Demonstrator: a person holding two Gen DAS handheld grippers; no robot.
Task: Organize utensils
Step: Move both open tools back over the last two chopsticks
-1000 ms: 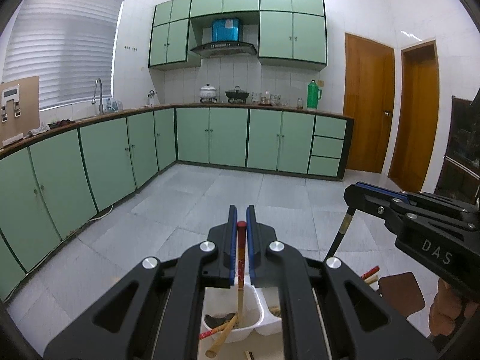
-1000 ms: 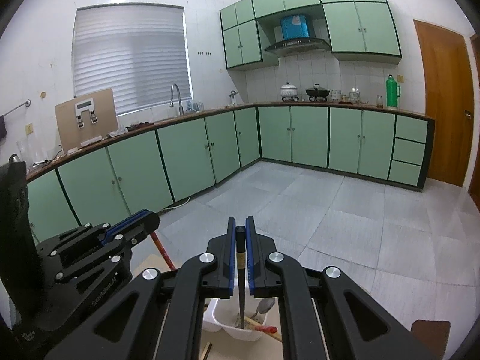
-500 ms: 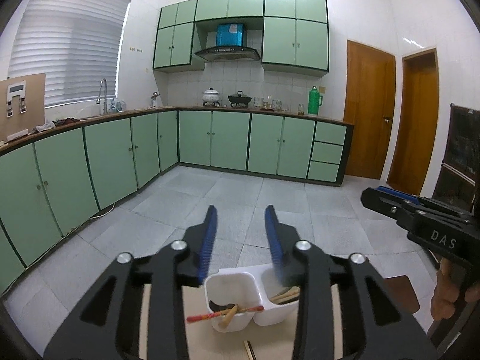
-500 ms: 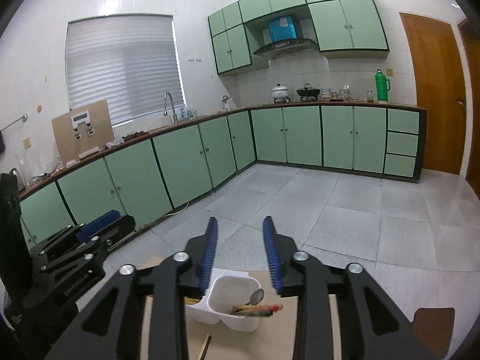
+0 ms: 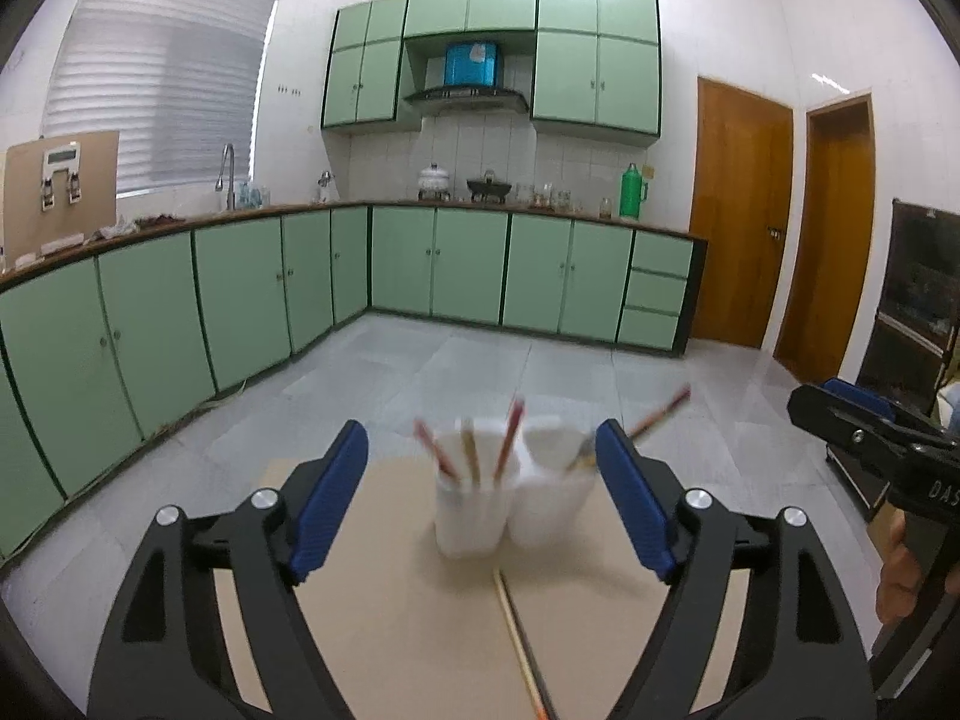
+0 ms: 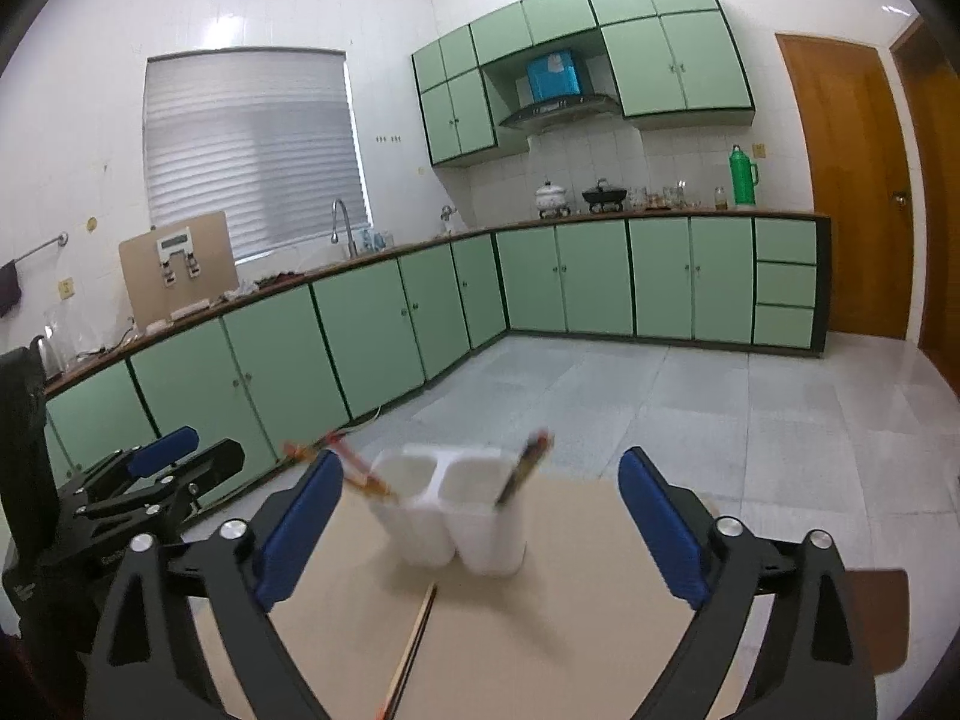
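Note:
A white two-compartment utensil holder [image 5: 510, 510] stands on a tan board [image 5: 420, 630]; it also shows in the right wrist view [image 6: 462, 516]. Red-tipped chopsticks [image 5: 474, 450] stand in its left cup and another chopstick [image 5: 657, 414] leans out of the right cup. In the right wrist view a dark chopstick [image 6: 525, 465] sticks out of one cup and red ones [image 6: 354, 468] out of the other. A chopstick pair [image 5: 522, 642] lies on the board in front; it also shows in the right wrist view [image 6: 411, 648]. My left gripper [image 5: 480, 498] and right gripper [image 6: 480, 522] are open and empty, back from the holder.
Green kitchen cabinets [image 5: 240, 312] run along the far walls across a tiled floor [image 5: 480, 372]. Wooden doors [image 5: 738, 222] are at the right. The right gripper shows at the right edge of the left wrist view [image 5: 870, 444]. The left gripper shows at the left edge of the right wrist view [image 6: 138, 492].
Both grippers opened, let their chopsticks go into the holder, then drew back and lower. The chopsticks now stand in the cups.

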